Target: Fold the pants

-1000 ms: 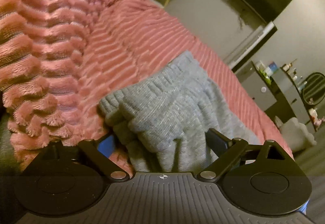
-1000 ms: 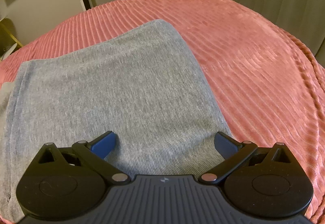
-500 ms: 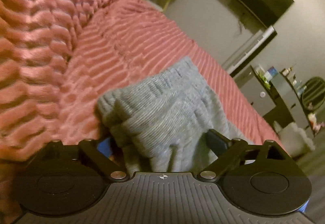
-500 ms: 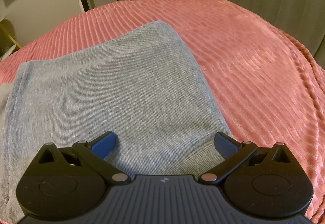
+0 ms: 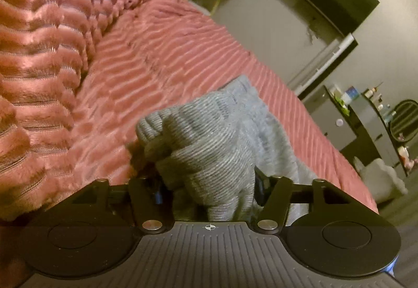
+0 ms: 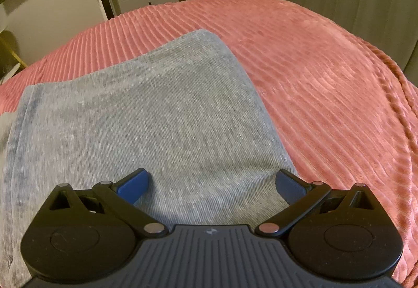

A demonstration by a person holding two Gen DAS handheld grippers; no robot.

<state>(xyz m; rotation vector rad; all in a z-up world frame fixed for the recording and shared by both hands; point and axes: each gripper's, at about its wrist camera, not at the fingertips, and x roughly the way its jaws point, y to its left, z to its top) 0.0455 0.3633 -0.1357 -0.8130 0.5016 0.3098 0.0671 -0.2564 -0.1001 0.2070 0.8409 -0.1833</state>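
While bunching the grey pants (image 5: 209, 147) between closing left claw (image 5: 209, 188) for lifting into a fold, keeping right claw (image 6: 211, 183) spread, hovering over flat cloth, holding nothing.

The pants (image 6: 135, 115) are seen as a soft, matt grey knit cloth, finely ribbed where flat and coarser where a bunched fold lies between the closing jaws of the left tool (image 5: 207, 184). Under the pants, the bed cover (image 6: 313, 66) is shown as a plush pink fabric with raised ribs and a slight sheen, and a fluffier, deeper-ridged pink cloth (image 5: 39, 40) is heaped beside it. Both tools are made of matt black plastic with small shiny metal pivot pins, and the right tool (image 6: 211, 182) carries blue pads (image 6: 133, 182) of a rubbery look.
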